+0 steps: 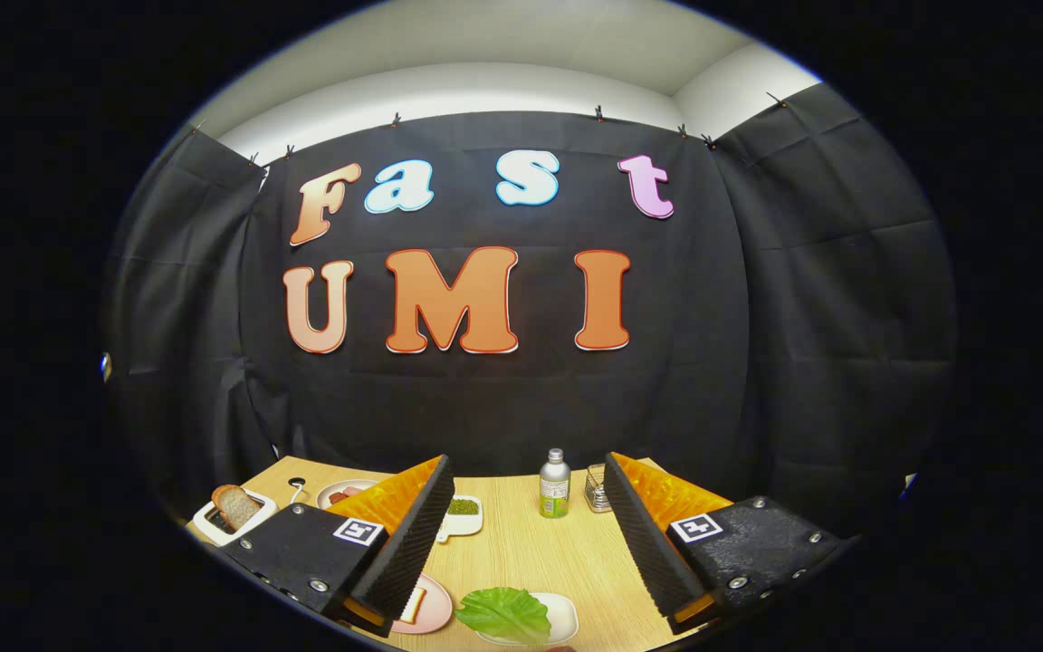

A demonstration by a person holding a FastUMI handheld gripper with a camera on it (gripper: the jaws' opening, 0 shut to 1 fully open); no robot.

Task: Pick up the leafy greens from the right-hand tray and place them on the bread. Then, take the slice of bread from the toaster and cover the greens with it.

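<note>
The leafy greens (504, 613) lie on a white tray (564, 616) on the near part of the wooden table (540, 552), between the fingers of the gripper (521, 534), which stand wide apart and hold nothing. A bread slice (234, 505) stands in the toaster (232, 518) at far left. A bottle (555, 485) stands beyond the fingers.

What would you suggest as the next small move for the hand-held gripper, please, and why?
Probably lower the hand-held gripper onto the leafy greens. Its fingers stand open with nothing between them, and the greens lie untouched on their white tray, low between the fingers.
</note>
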